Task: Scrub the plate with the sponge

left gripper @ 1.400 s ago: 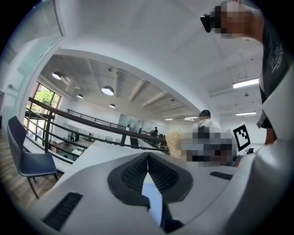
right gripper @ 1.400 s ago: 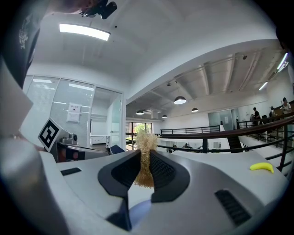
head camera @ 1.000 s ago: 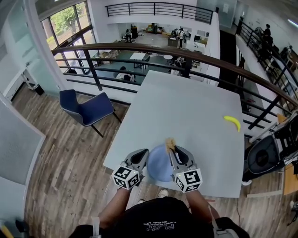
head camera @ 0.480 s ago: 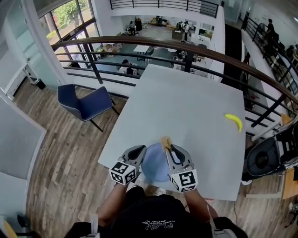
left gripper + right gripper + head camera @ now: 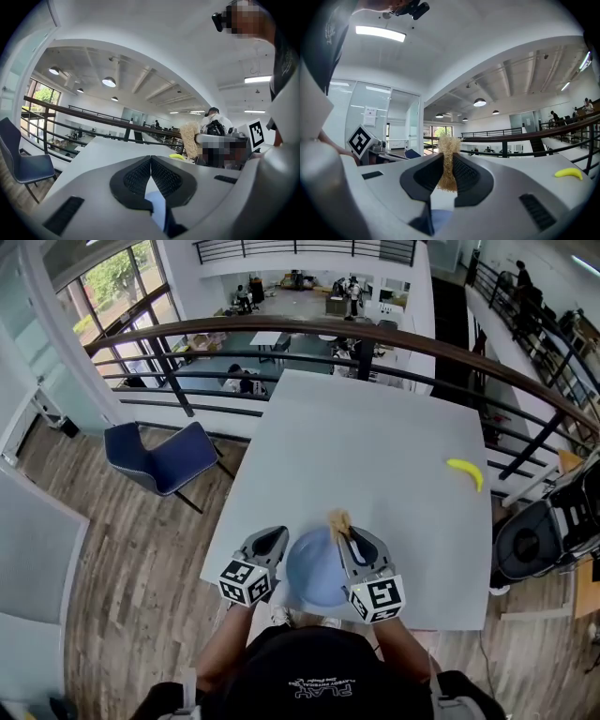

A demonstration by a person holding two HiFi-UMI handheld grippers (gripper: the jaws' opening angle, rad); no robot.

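From my head I look down on a pale grey table [image 5: 375, 427] that stands against a dark railing [image 5: 309, 326], with desks [image 5: 267, 337] on a lower floor beyond it. A wood floor [image 5: 131, 549] and a blue chair [image 5: 159, 460] lie off to the left of my left gripper [image 5: 280, 535]. The blue plate [image 5: 317, 573] sits between my two grippers at the table's near edge. My right gripper [image 5: 343, 533] reaches along the plate's right side, and the sponge [image 5: 338, 520] sticks out of its tip at the plate's far rim. A banana [image 5: 466, 472] lies well ahead of it and to its right.

The left gripper view shows what my head cannot. The pads are pressed together with nothing seen between them, and the plate's blue shows through the gap beneath them. To the right of these jaws the sponge stands pale and fibrous. Round ceiling lamps [image 5: 108, 82] hang overhead.

The right gripper view shows its jaws pinching the sponge, which rises above the pads. The plate's blue shows below them, and the banana lies off to the right.
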